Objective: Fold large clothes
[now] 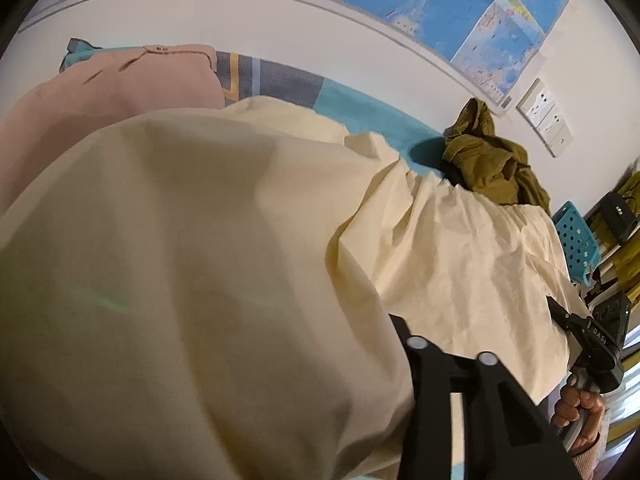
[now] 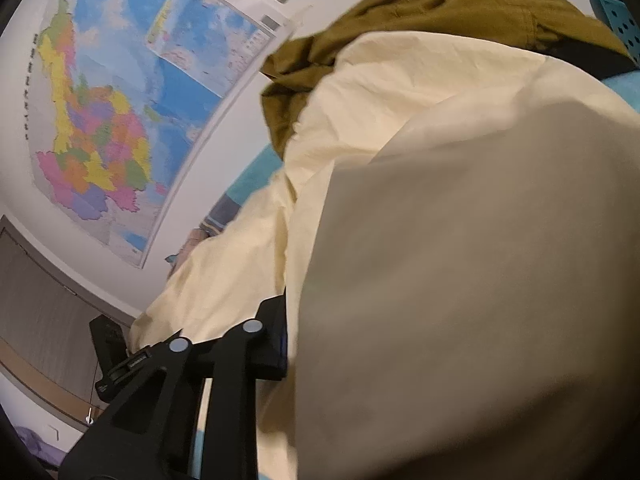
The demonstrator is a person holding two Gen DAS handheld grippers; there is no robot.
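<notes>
The cream garment [image 1: 224, 248] lies on a bed, bunched and rumpled, so its front and back cannot be told apart. In the left wrist view its long axis runs from lower left up toward the right, where it ends just beside an olive garment [image 1: 492, 160]. A raised fold of the cream cloth billows close to both cameras and fills most of each view.

The left tool [image 1: 404, 332] shows only one dark finger; its tip goes under the cream fold, and whether the jaws are pressed on the cloth cannot be told. The right tool [image 2: 280, 320] is likewise half buried in the cream garment [image 2: 460, 260], one finger showing, its grip unclear. From the left view the right tool's body is seen at the far edge of the cloth, held by a hand [image 1: 580, 408].

Three garments are in view: one cream, one olive [image 2: 420, 20] crumpled in a heap, one pink [image 1: 132, 80] lying flat beyond the cream. The bed sheet [image 1: 360, 108] is teal with grey bands. One blue basket [image 1: 576, 240] stands past the olive heap. On the white wall hangs one map [image 2: 100, 120], with one socket panel [image 1: 548, 120] beside it
</notes>
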